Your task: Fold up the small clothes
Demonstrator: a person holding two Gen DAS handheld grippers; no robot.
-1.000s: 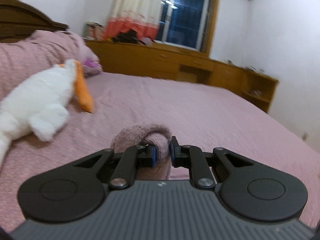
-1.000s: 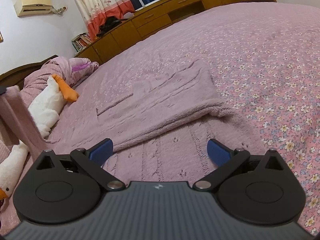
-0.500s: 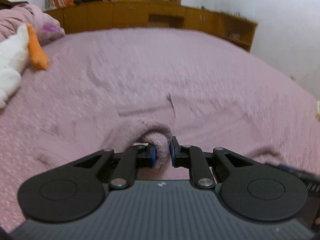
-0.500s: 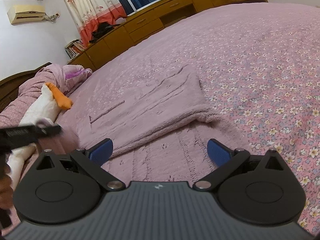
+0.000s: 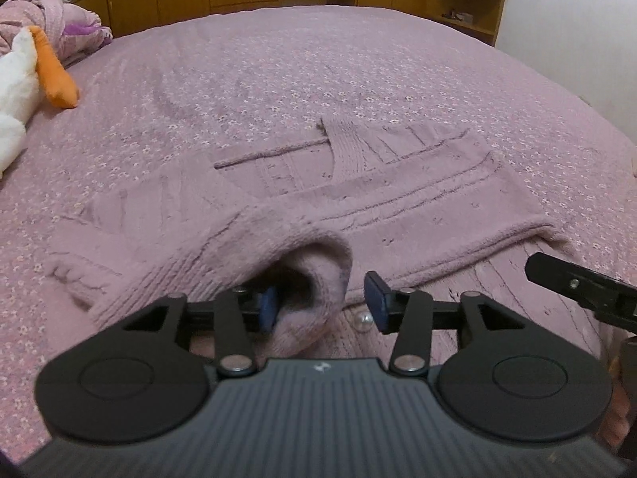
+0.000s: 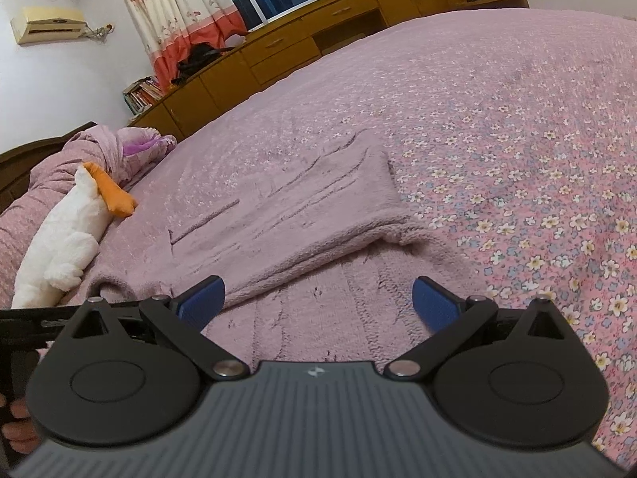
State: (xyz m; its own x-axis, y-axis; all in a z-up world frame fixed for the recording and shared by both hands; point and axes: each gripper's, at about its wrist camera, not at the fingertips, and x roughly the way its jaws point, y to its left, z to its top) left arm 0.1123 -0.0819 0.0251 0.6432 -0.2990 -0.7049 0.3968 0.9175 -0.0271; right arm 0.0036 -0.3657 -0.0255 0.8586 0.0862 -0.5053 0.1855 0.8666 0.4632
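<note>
Left jaws opening, sweater (image 5: 358,199) fold between them, right jaws wide above it

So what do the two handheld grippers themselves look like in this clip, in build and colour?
Both look alike. The left gripper and right gripper each have a dark grey ribbed body bearing a small pale logo, two rounded black plates with circular recesses, black linkage arms on silver pivot pins, and blue pads on the fingertips. No cables or sleeves show; only a few bare fingers appear at the right view's edge.
</note>
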